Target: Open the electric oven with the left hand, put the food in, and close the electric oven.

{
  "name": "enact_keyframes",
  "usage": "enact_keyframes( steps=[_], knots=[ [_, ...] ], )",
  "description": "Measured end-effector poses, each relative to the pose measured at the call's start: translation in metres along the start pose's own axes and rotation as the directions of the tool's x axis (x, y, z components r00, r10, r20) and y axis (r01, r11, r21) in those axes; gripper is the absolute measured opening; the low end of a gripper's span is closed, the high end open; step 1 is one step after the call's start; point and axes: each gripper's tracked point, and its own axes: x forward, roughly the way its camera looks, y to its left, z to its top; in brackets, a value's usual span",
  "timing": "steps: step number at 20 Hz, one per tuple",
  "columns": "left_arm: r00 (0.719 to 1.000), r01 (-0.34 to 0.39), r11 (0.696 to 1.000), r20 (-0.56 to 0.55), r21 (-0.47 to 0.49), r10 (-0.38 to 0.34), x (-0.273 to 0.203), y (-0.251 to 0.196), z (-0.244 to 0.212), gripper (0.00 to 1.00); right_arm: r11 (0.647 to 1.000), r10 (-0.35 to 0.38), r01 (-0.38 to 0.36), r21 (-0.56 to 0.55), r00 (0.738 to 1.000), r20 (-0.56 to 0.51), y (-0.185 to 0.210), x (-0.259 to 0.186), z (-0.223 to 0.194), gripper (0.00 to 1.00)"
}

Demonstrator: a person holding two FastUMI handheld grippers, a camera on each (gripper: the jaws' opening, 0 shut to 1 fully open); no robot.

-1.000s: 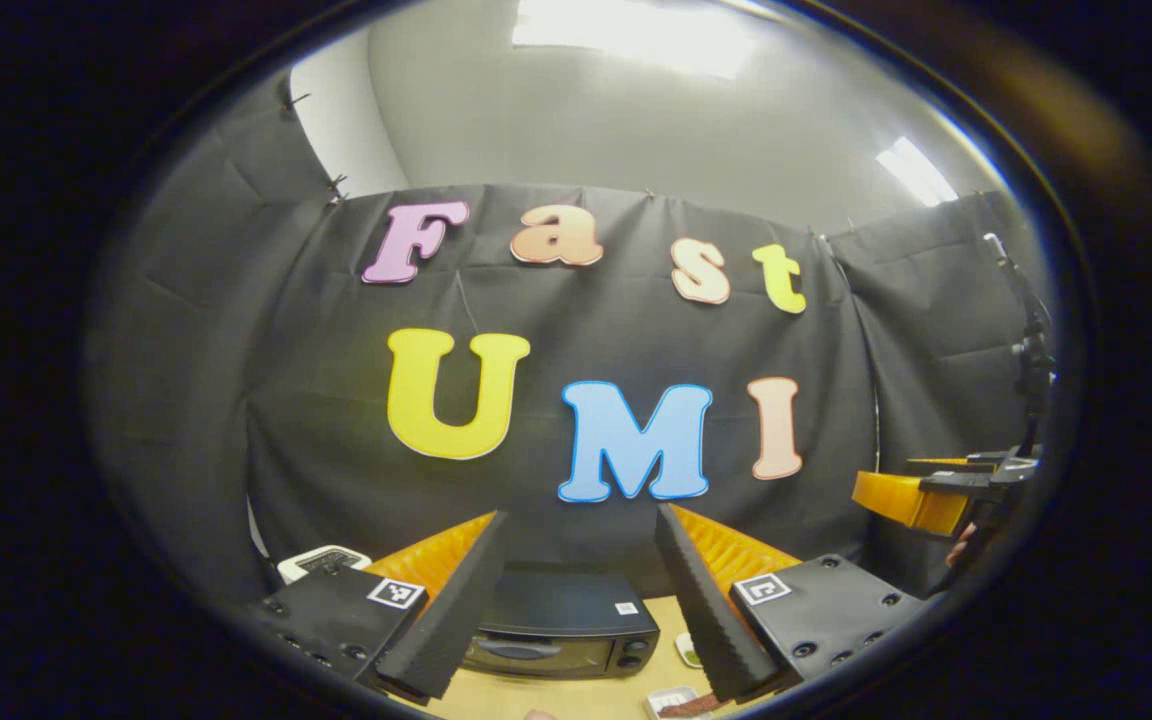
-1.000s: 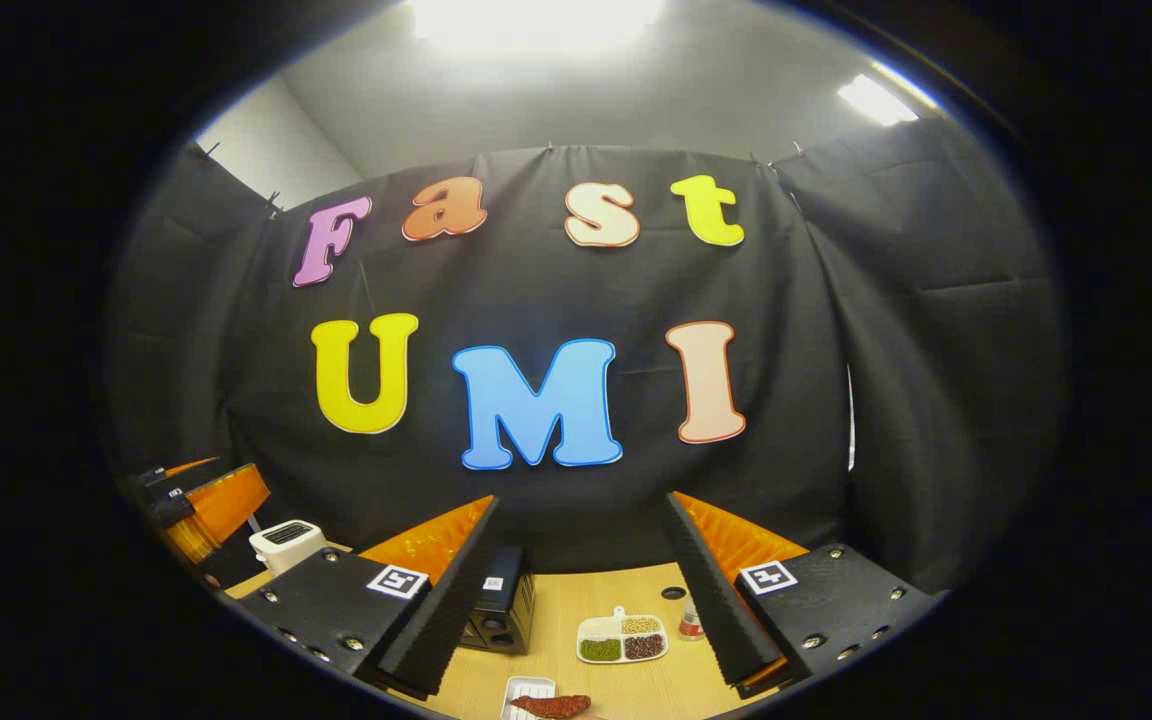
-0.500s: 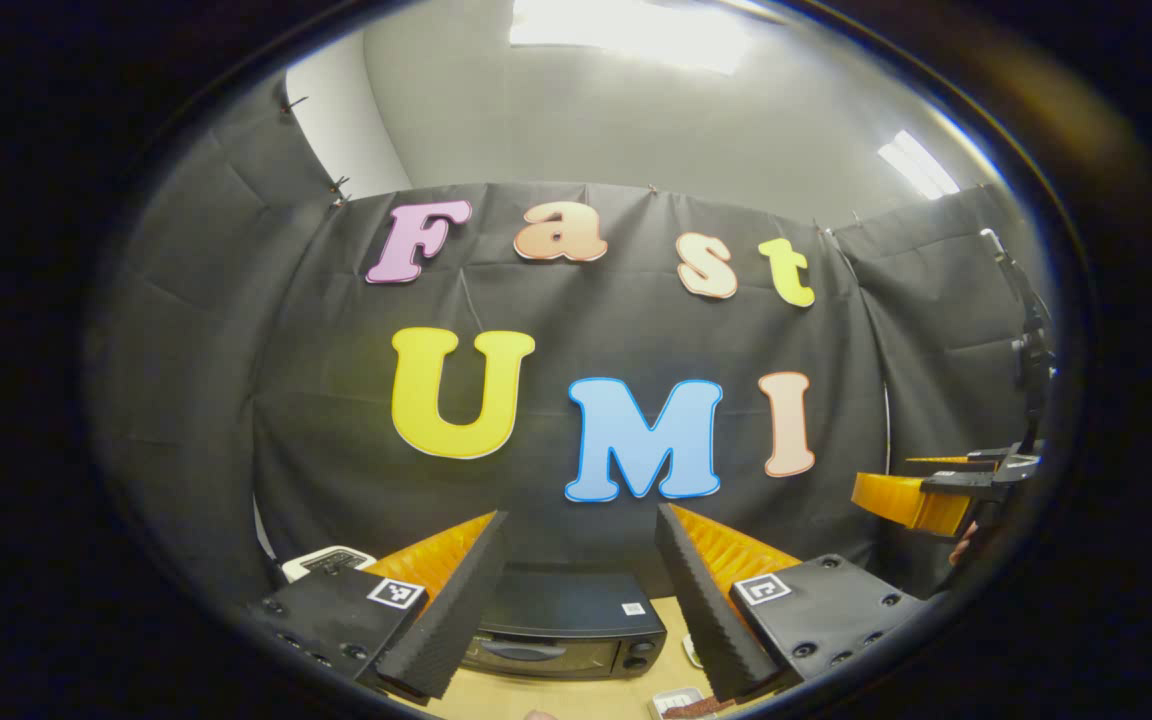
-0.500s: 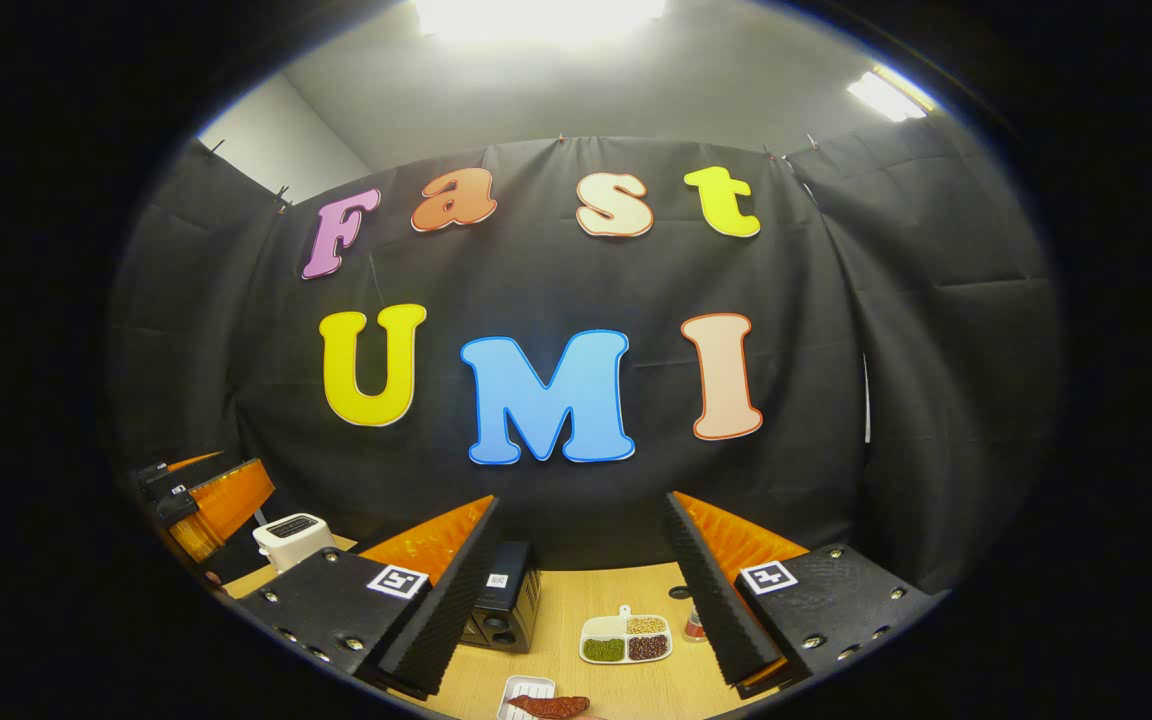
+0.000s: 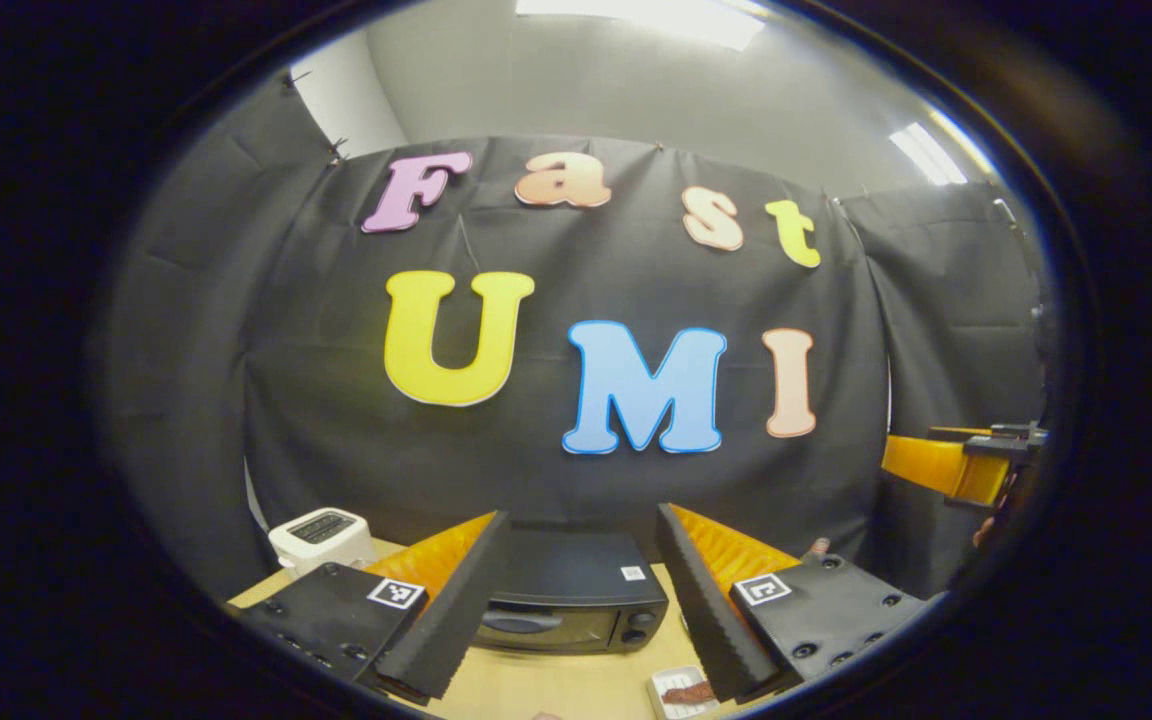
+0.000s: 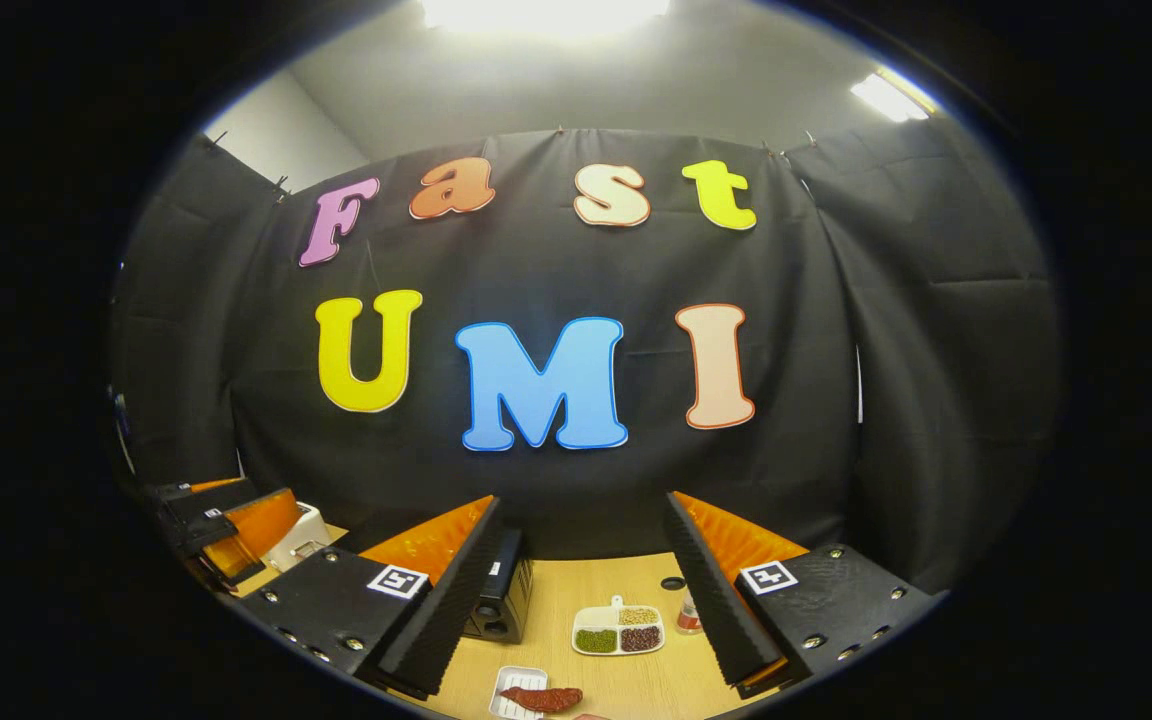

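Electric oven point(image 5: 568, 605) sits on the pale wood-grain tabletop point(image 5: 546, 685) against the black cloth wall, a boxy dark appliance with a glossy glass door, a curved handle across the front and knobs at its right end; the door is closed. In the left gripper view it lies straight ahead between the fingers of the left claw point(image 5: 576, 600), which stands wide apart, holding and touching nothing. A white toaster point(image 5: 321, 538) stands to the oven's left. The food point(image 6: 541, 697), a reddish-brown wrinkled strip, lies on a small white ribbed tray point(image 6: 516, 690) at the near edge (nearer than the oven). A white divided dish point(image 6: 618, 630) holds green, tan and dark beans. The right claw point(image 6: 581, 610) is likewise spread wide and empty, held level above the tabletop.
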Motion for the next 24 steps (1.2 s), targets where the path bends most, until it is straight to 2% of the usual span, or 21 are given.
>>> enact_keyframes(
  steps=[2,6,9,11,12,16,17,18,22,23,24],
  knots=[
    [0.997,0.000,1.000,-0.084,0.012,0.001,0.019,0.008,-0.034,0.99,1.000,-0.011,0.011,-0.005,1.000,-0.011,-0.004,0.000,-0.005,0.98],
    [0.986,-0.013,1.000,-0.168,-0.017,0.010,0.051,0.023,-0.079,0.97,0.999,-0.037,0.037,-0.004,0.999,-0.035,-0.014,-0.001,-0.014,0.98],
    [0.969,-0.031,0.999,-0.244,0.017,0.034,0.080,0.040,-0.123,0.95,0.998,-0.058,0.057,-0.012,0.997,-0.057,-0.022,-0.002,-0.021,0.98],
    [0.957,-0.030,0.999,-0.288,0.031,0.038,0.098,0.047,-0.151,0.99,0.997,-0.072,0.071,-0.021,0.995,-0.068,-0.028,-0.002,-0.024,0.98],
    [0.952,-0.030,0.999,-0.304,0.028,0.037,0.106,0.050,-0.161,0.97,0.997,-0.078,0.077,-0.026,0.994,-0.070,-0.031,-0.002,-0.025,0.98],
    [0.934,-0.055,0.997,-0.351,0.052,0.070,0.135,0.068,-0.197,0.98,0.995,-0.102,0.100,-0.028,0.992,-0.078,-0.041,-0.002,-0.026,0.98],
    [0.929,-0.058,0.997,-0.362,0.054,0.074,0.139,0.071,-0.205,0.98,0.994,-0.108,0.106,-0.027,0.991,-0.080,-0.043,-0.001,-0.026,0.93],
    [0.924,-0.061,0.997,-0.375,0.056,0.078,0.142,0.073,-0.212,0.95,0.993,-0.114,0.112,-0.025,0.990,-0.081,-0.046,-0.001,-0.026,0.98],
    [0.907,-0.051,0.995,-0.413,0.087,0.083,0.146,0.076,-0.236,0.98,0.992,-0.128,0.127,-0.024,0.988,-0.089,-0.053,-0.002,-0.029,0.98],
    [0.918,-0.045,0.993,-0.387,0.106,0.083,0.150,0.076,-0.232,0.98,0.991,-0.130,0.129,-0.024,0.987,-0.090,-0.053,-0.001,-0.029,0.93],
    [0.916,-0.046,0.993,-0.393,0.105,0.084,0.149,0.076,-0.236,0.99,0.991,-0.130,0.128,-0.023,0.987,-0.090,-0.053,-0.001,-0.030,0.98]
  ],
)
